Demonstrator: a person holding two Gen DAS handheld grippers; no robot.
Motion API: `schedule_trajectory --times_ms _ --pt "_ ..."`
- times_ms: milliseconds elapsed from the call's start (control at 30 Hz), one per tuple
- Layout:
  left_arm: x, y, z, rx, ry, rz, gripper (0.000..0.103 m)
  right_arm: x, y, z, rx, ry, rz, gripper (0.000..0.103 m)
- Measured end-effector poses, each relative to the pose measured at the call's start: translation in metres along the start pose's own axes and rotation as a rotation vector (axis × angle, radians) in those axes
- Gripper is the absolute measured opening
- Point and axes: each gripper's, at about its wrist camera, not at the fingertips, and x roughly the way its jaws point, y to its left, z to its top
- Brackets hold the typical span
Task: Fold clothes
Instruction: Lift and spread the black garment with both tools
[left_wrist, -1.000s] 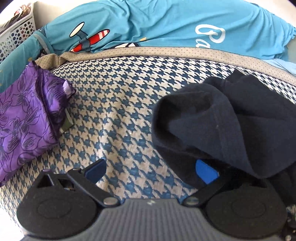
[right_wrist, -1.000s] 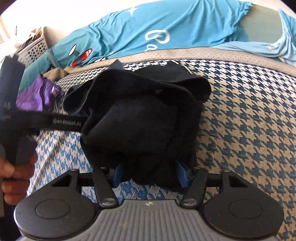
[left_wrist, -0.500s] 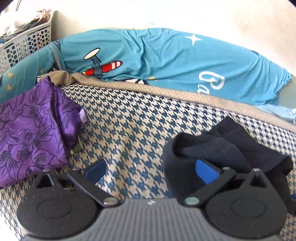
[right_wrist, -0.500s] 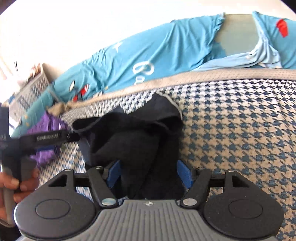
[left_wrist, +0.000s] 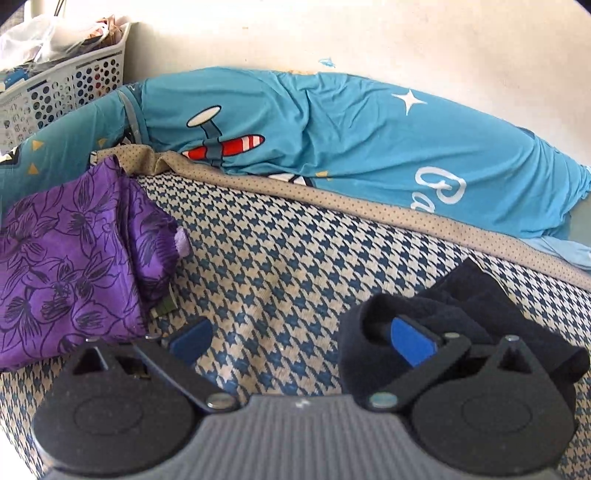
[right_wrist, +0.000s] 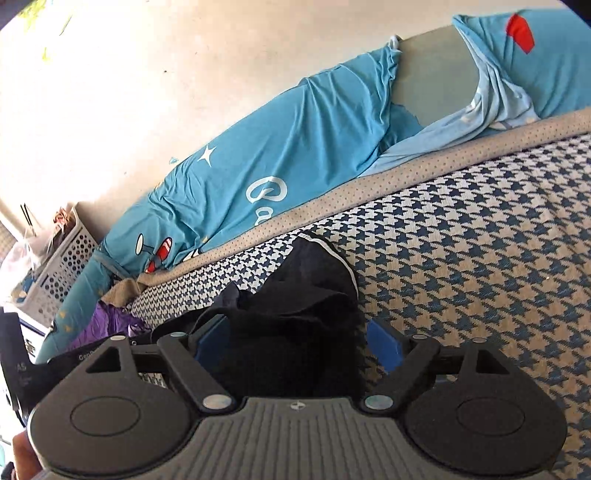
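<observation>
A dark navy garment (left_wrist: 465, 314) lies bunched on the houndstooth bed cover (left_wrist: 295, 266). My left gripper (left_wrist: 295, 339) is open; its right finger (left_wrist: 410, 341) sits inside a fold of the garment, its left finger (left_wrist: 188, 338) over bare cover. In the right wrist view the same garment (right_wrist: 295, 325) fills the gap between the open fingers of my right gripper (right_wrist: 295, 347). The jaws stand wide and do not pinch it. A folded purple floral garment (left_wrist: 70, 258) lies to the left.
A long blue pillow (left_wrist: 351, 147) with cartoon print lies along the wall at the back. A white perforated laundry basket (left_wrist: 62, 88) stands at the far left. The left gripper's handle (right_wrist: 22, 369) shows at the left edge of the right wrist view.
Both grippers pulled back and tilted up, so more wall and pillow show. The dark garment looks smaller and more bunched. The right gripper's jaws have opened wider around it.
</observation>
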Motion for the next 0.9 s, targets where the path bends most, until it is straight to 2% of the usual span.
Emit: schedule_trajectory --times_ms 133,267,300,367,567,633,767,900 --pt "0.004 -0.002 -0.003 0.006 0.018 -0.009 0.103 0.018 -0.003 0.000 0.085 0.003 0.012 0.082" --pt "0.006 -0.003 -0.004 0.014 0.024 -0.007 0.103 0.038 0.010 -0.017 0.050 0.035 0.004 0.081" --pt "0.007 -0.003 -0.005 0.014 0.028 -0.008 0.103 0.041 0.015 -0.021 0.021 0.042 0.000 0.080" --pt "0.009 -0.004 -0.005 0.020 0.035 -0.012 0.103 0.042 0.024 -0.030 -0.051 0.040 -0.008 0.064" --pt "0.007 -0.003 -0.005 0.020 0.019 -0.012 0.103 0.033 0.043 -0.042 -0.215 0.024 0.006 0.042" --pt "0.006 -0.002 -0.004 0.017 0.007 -0.015 0.103 0.028 0.050 -0.046 -0.275 0.021 0.020 0.039" --pt "0.004 -0.003 -0.004 0.018 -0.004 -0.047 0.103 0.022 0.069 -0.063 -0.467 0.021 0.018 0.038" --pt "0.000 -0.010 -0.006 0.047 -0.025 -0.089 0.103 0.015 0.085 -0.088 -0.654 0.042 0.053 0.037"
